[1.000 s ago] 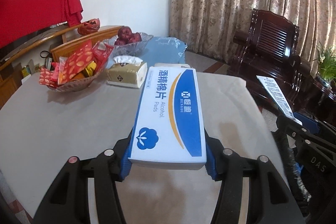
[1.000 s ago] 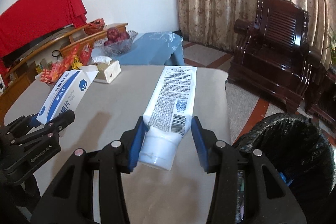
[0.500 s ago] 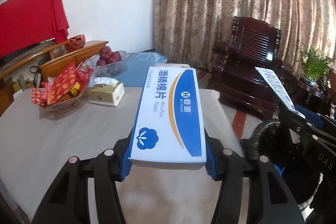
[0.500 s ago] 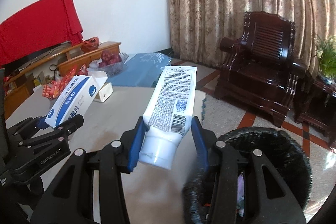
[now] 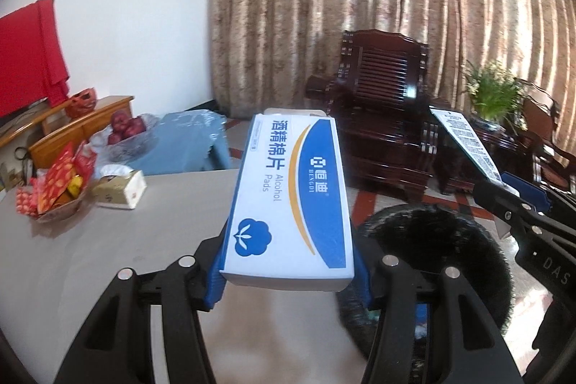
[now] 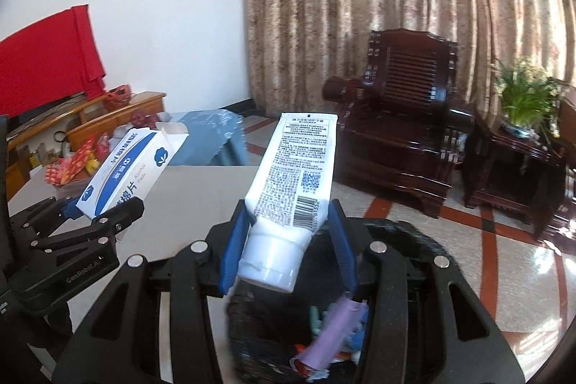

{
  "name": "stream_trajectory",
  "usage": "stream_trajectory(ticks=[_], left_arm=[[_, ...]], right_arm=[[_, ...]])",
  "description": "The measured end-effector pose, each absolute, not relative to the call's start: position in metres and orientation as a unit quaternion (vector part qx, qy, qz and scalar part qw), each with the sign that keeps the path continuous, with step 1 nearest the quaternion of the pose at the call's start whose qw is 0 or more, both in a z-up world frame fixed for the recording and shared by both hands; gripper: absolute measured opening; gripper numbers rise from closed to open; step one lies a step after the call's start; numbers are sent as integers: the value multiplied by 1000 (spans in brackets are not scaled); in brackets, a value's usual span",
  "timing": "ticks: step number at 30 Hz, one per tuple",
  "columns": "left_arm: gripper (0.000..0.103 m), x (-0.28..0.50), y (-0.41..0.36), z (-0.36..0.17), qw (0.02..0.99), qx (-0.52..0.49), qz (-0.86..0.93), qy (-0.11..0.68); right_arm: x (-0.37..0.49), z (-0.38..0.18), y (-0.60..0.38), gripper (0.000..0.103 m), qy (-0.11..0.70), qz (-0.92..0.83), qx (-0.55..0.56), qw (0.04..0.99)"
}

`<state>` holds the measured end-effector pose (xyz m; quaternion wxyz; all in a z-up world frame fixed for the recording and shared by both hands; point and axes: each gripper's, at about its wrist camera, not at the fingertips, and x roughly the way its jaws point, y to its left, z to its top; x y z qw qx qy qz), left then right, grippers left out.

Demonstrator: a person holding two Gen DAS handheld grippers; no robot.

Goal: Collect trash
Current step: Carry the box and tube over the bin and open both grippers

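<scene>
My left gripper [image 5: 288,272] is shut on a blue and white alcohol pads box [image 5: 291,197], held flat above the table's right end. In the right wrist view that box [image 6: 126,168] shows at the left with its end flap open. My right gripper [image 6: 288,251] is shut on a white printed tube [image 6: 295,182], cap end towards the camera, right over a black-lined trash bin [image 6: 424,240]. Several pieces of trash lie inside the bin, among them a purple tube [image 6: 331,337]. From the left wrist the bin [image 5: 432,240] sits just right of the box.
A beige table [image 5: 90,258] carries a tissue box [image 5: 120,188], a basket of red snack packets [image 5: 54,189] and a glass bowl of apples [image 5: 126,132]. A dark wooden armchair [image 6: 406,132], a side table with a plant [image 6: 522,103] and curtains stand behind the bin.
Both grippers have swung right and upward off the table with their loads. The bin has come into view beneath the right gripper and beside the left one.
</scene>
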<state>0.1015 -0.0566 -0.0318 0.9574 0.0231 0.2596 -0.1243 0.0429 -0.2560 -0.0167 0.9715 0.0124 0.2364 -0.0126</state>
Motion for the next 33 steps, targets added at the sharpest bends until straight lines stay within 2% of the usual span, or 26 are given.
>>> stream_trajectory(ticks=[18,27,28,30,33], left_arm=[[55,114,-160,-50,937,57,-217,268],[57,137,-187,-71,921,60,-237,303],[63,139,-188,-73,918,56,-242,308],[73,143,-187,-76,917,49,-244,312],[75,145,-182,-77,917,48,-241,314]], right_arm=[[27,-50,-336,43,254,-91,27,962],[46,-81,-361,45,288,-107,24,951],[49,-86,-363,47,294,-114,21,949],[51,-93,-364,63,300,-122,19,946],[49,-102,-368,78,307,-132,21,942]])
